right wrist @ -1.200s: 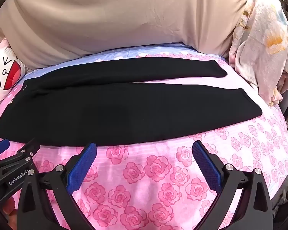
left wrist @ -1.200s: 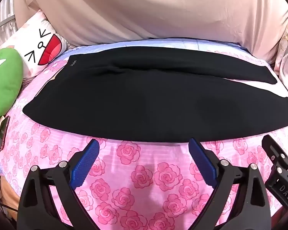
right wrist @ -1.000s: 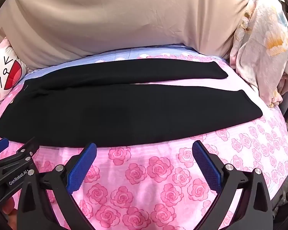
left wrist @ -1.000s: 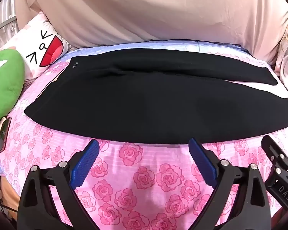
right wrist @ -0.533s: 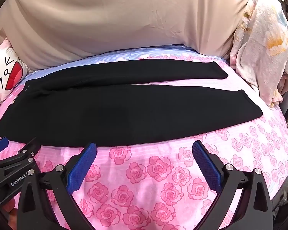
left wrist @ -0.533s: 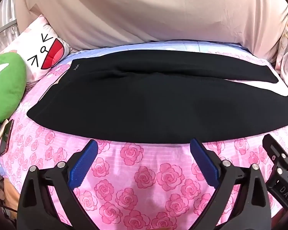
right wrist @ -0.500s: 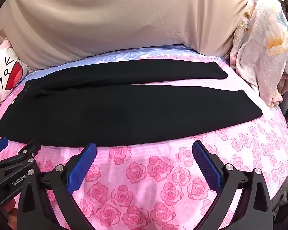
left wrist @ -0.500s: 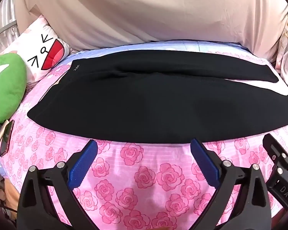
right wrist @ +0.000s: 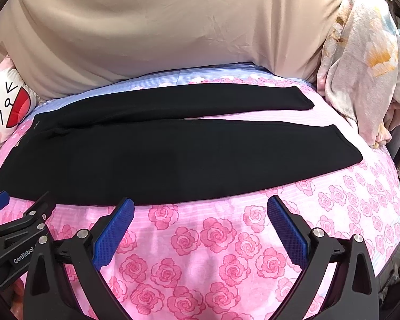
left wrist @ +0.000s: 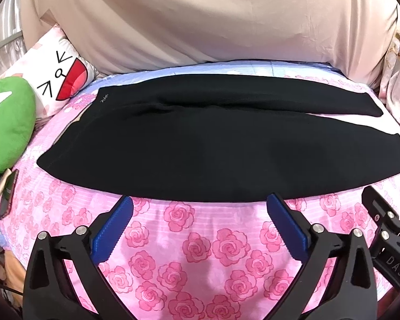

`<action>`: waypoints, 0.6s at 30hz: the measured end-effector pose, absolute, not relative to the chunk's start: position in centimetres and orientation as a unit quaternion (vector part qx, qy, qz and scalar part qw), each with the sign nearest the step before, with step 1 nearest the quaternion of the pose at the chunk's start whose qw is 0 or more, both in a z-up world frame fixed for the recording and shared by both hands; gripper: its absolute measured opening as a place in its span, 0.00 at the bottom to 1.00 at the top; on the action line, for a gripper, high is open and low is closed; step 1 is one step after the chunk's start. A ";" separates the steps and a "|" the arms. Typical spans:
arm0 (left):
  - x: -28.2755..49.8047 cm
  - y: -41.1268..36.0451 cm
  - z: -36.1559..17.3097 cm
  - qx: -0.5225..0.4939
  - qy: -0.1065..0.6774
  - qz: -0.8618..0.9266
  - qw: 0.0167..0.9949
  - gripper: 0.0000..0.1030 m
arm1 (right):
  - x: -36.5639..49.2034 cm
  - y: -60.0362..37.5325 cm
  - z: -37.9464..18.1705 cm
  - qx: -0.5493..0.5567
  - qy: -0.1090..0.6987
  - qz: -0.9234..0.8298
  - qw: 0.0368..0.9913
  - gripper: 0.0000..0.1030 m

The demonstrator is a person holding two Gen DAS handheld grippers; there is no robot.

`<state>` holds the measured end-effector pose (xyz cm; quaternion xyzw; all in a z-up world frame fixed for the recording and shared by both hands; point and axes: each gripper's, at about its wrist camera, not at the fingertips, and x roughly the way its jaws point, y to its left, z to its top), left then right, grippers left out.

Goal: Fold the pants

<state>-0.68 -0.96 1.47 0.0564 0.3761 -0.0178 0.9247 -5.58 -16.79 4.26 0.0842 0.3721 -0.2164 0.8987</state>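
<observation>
**Pants laid flat on a bed, both grippers poised at the near edge**

Pink rose-print bedding (left wrist: 194, 242) covers the bed, with a beige sheet (right wrist: 160, 26) hung behind it. Black pants (left wrist: 200, 144) lie spread flat across the bed, waistband toward the left, the two legs running to the right and parting slightly near the hems; the far leg ends short of the near one. Left gripper (left wrist: 198, 208), blue-padded fingers spread wide, hovers just before the near edge of the pants, holding nothing. Right gripper (right wrist: 200, 209) is likewise spread wide and empty, level with the near leg's edge. At the left lie a green plush cushion (left wrist: 8, 125), a white cartoon-face pillow (left wrist: 58, 80) and a phone (left wrist: 6, 193). A floral blanket (right wrist: 365, 66) is bunched at the right.
</observation>
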 end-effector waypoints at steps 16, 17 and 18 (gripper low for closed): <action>-0.3 0.0 1.1 0.053 0.361 0.001 0.931 0.95 | -4.7 -16.4 3.8 0.077 0.378 -0.209 0.899 0.95; -0.2 0.1 1.0 0.051 0.366 0.001 0.929 0.95 | -4.7 -16.5 3.7 0.078 0.378 -0.208 0.899 0.95; -0.2 0.1 1.0 0.051 0.369 0.001 0.928 0.95 | -4.7 -16.4 3.7 0.078 0.378 -0.208 0.899 0.95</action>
